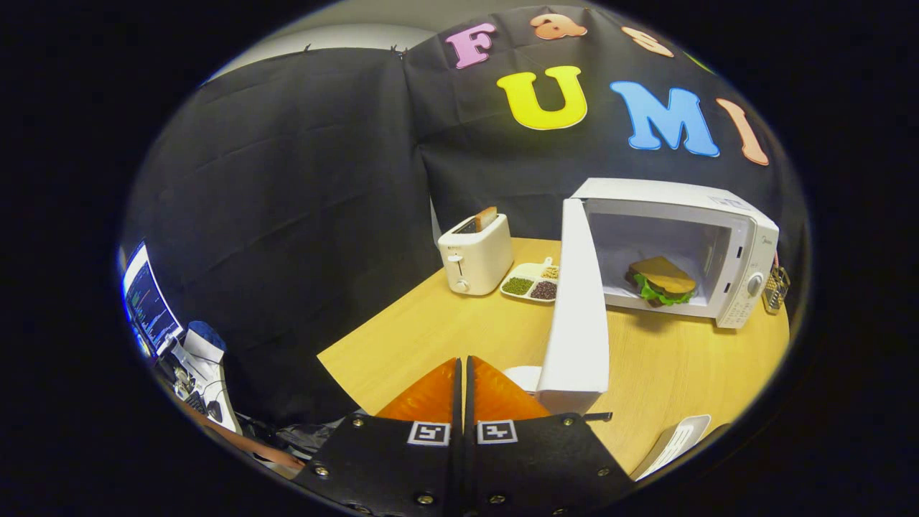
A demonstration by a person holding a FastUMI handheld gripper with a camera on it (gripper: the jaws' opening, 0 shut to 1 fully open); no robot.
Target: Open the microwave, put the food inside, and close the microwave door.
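My gripper (463,373) has its 2 fingers pressed together on nothing, the sandwich (663,281) sits inside the microwave (725,208) at 2 o'clock, and the door (579,301) swings wide at 1 o'clock, so I reckon a glancing push could shove the microwave sideways.

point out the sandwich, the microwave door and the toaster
sandwich (662,281), gripper view, on the top slice, inside the microwave.
microwave door (578,316), gripper view, on its white face, swung open.
toaster (477,257), gripper view, on its white front wall.
gripper (464,384), gripper view, between the fingers, which are closed together on nothing.
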